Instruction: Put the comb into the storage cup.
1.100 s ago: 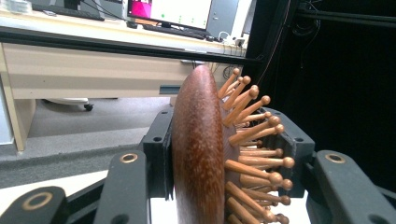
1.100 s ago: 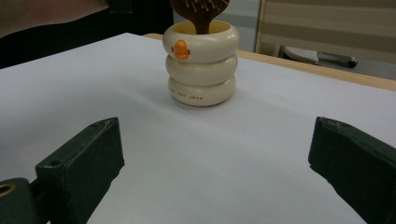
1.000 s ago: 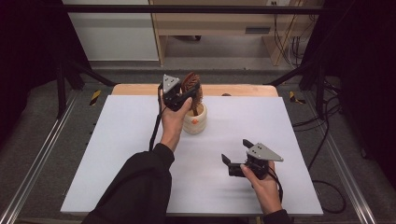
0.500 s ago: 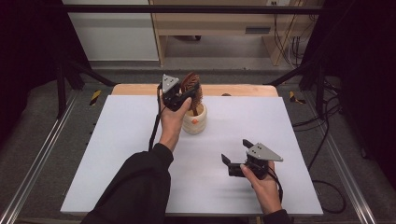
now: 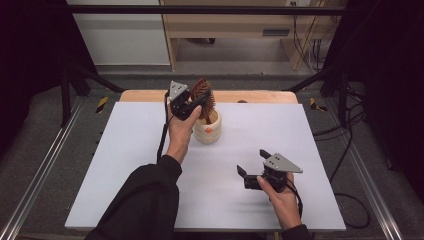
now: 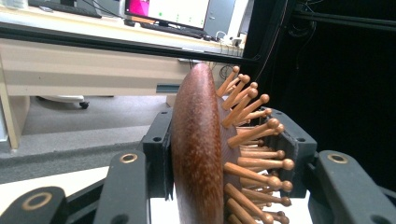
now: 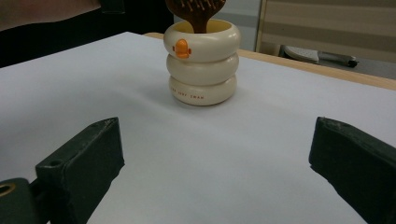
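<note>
At upper centre of the high view the left gripper (image 5: 196, 104) clamps the brush (image 5: 202, 90), its handle down in the cup (image 5: 207, 129), while the right gripper (image 5: 253, 170), lower right, rests on the table (image 5: 125, 165) with jaws wide apart.

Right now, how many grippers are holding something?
1. The left gripper, at the table's far side, is clamped on the wooden hairbrush, whose handle sits in the cream cup. The right gripper, near the front right, is open with nothing between its jaws.
</note>
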